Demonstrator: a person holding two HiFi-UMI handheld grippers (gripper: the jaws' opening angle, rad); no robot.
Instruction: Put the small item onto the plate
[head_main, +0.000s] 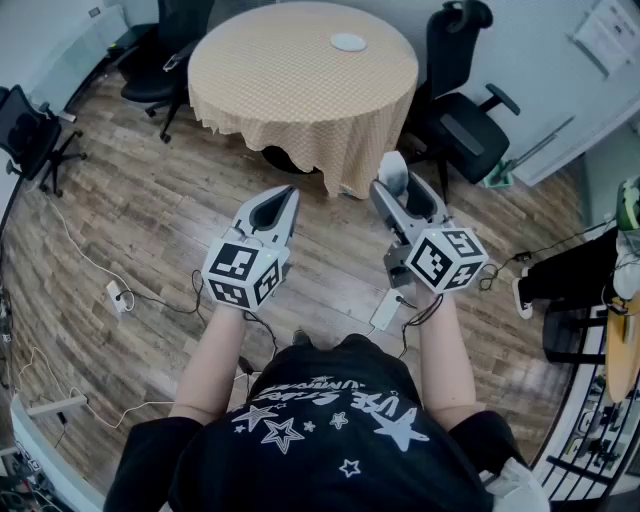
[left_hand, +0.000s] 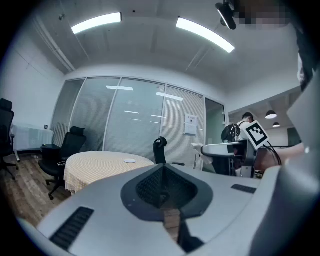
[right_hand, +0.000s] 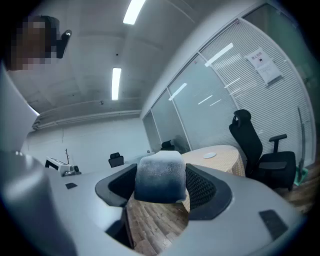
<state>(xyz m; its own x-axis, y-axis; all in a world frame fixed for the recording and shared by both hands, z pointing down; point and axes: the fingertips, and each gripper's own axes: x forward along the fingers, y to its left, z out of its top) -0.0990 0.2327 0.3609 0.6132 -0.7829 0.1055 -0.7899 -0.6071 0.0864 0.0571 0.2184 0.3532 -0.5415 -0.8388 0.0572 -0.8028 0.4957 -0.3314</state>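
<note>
Small item (right_hand: 160, 177) gripped in wide jaws of right gripper (head_main: 397, 183), left gripper (head_main: 284, 203) closed, empty, plate (head_main: 348, 42) well apart

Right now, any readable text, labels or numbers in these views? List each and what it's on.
No text reads clearly.
T-shirt print: lettering among stars, upside down and warped, not readable.
Notice on the glass wall: too small to read.
Sheet at the head view's top right: too small to read.
Marker cubes: black-and-white square patterns only, no words.

Small item (right_hand: 160, 177) looks rough-grained, tablecloth (head_main: 300, 80) woven cloth, floor (head_main: 150, 220) matt wood.
</note>
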